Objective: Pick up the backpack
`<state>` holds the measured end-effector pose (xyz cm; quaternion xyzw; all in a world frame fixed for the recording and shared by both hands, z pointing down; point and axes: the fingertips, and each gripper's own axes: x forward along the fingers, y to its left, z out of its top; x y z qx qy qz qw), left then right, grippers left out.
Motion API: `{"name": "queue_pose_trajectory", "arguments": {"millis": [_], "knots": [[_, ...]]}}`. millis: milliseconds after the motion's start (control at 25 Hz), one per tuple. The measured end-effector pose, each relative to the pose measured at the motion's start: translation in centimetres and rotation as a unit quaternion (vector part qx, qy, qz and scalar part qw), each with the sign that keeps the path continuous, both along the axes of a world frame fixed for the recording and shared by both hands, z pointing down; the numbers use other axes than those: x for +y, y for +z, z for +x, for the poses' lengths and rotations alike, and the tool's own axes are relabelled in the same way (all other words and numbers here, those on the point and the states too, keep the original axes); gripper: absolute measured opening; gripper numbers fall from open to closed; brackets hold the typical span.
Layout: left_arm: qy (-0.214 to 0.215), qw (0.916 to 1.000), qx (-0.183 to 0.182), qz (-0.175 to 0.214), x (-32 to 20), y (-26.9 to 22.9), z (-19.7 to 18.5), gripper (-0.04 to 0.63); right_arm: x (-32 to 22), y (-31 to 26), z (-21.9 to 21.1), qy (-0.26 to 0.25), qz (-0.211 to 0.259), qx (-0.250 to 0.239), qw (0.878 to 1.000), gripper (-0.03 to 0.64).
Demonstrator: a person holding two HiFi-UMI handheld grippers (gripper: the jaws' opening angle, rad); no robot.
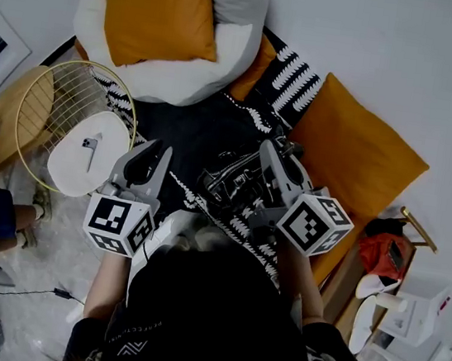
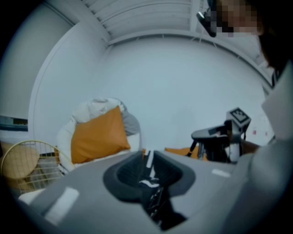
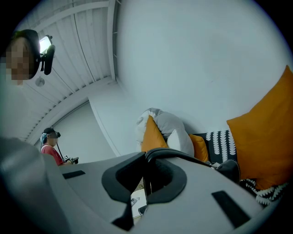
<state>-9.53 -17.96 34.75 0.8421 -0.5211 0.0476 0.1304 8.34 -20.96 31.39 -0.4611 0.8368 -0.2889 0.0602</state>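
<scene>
My right hand-held gripper [image 1: 268,153] has its jaws clamped together on the black curved strap [image 3: 183,157] of the black backpack [image 1: 231,183]. In the right gripper view the strap arcs out from the jaw tips and runs to the right, down to the backpack's dark body. The backpack sits on the black-and-white patterned throw [image 1: 295,77] covering the couch, just to the left of that gripper and between my two hands.

My left hand-held gripper [image 1: 162,151] is off to the left of the backpack and apart from it. Its jaws are closed against each other, and the patterned throw shows dark beneath them in the left gripper view.

A large square orange cushion [image 1: 355,152] lies to the right of the backpack. Another orange cushion [image 1: 162,8] rests on a white-and-grey padded beanbag [image 1: 182,78] at the far end of the throw. A round white side table [image 1: 87,156] with a gold wire frame [image 1: 64,82] stands near my left hand-held gripper.
</scene>
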Motion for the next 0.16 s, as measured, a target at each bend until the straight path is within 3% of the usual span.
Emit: {"name": "queue_pose_trajectory", "arguments": {"millis": [160], "knots": [[-0.003,1.0000,-0.002,-0.002,-0.55,0.12,0.31,0.077,-0.63,0.44,0.39,0.001,-0.007,0.001,1.000,0.006]]}}
